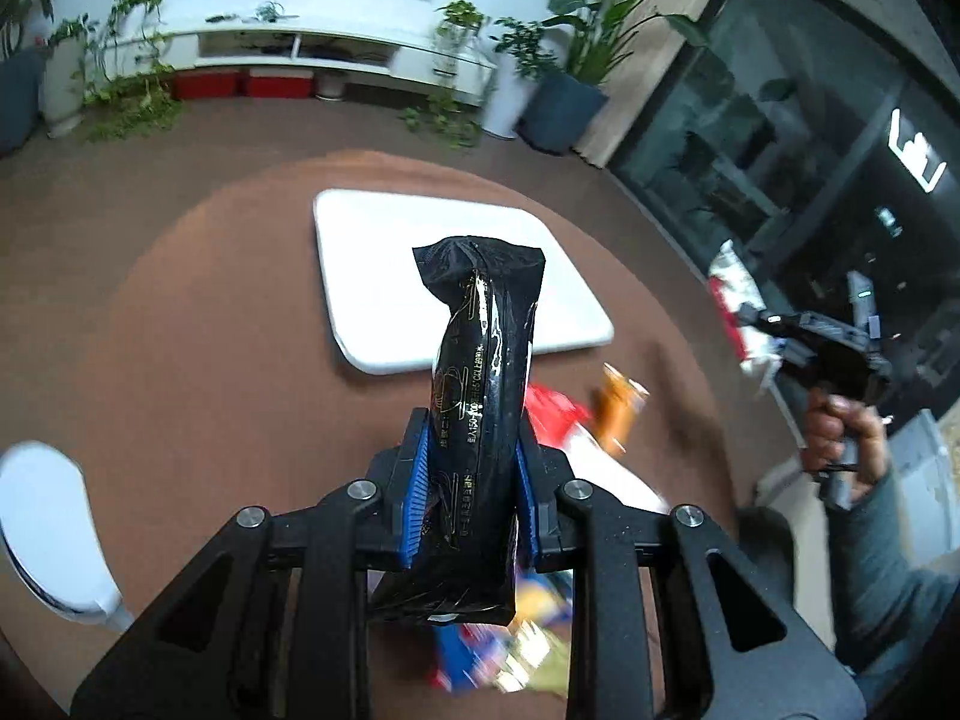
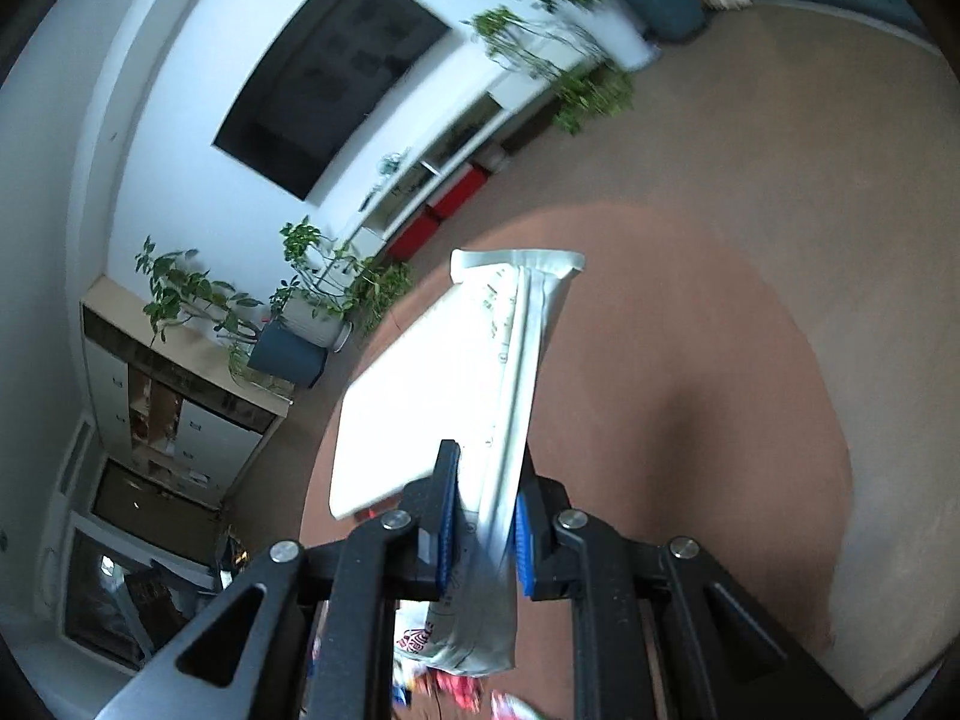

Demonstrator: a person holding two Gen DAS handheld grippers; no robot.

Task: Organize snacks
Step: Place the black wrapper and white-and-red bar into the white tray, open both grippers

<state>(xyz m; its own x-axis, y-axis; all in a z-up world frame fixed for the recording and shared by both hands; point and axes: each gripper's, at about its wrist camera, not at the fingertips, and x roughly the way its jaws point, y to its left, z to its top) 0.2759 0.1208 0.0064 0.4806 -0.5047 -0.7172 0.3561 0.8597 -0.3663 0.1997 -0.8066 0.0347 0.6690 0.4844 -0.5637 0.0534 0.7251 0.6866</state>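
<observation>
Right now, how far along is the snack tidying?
Barely begun: the white tray has no snacks on it. In hand: the left claw grips a black packet, the right claw a white packet. Left: loose snacks on the table.

Round brown counter (image 1: 198,324), white rounded-rectangular tray (image 1: 372,252) lying flat near its middle, red-and-white snack packet (image 1: 561,420) and orange snack packet (image 1: 618,411) nearer, blurred colourful wrappers (image 1: 516,654) at the near edge
</observation>
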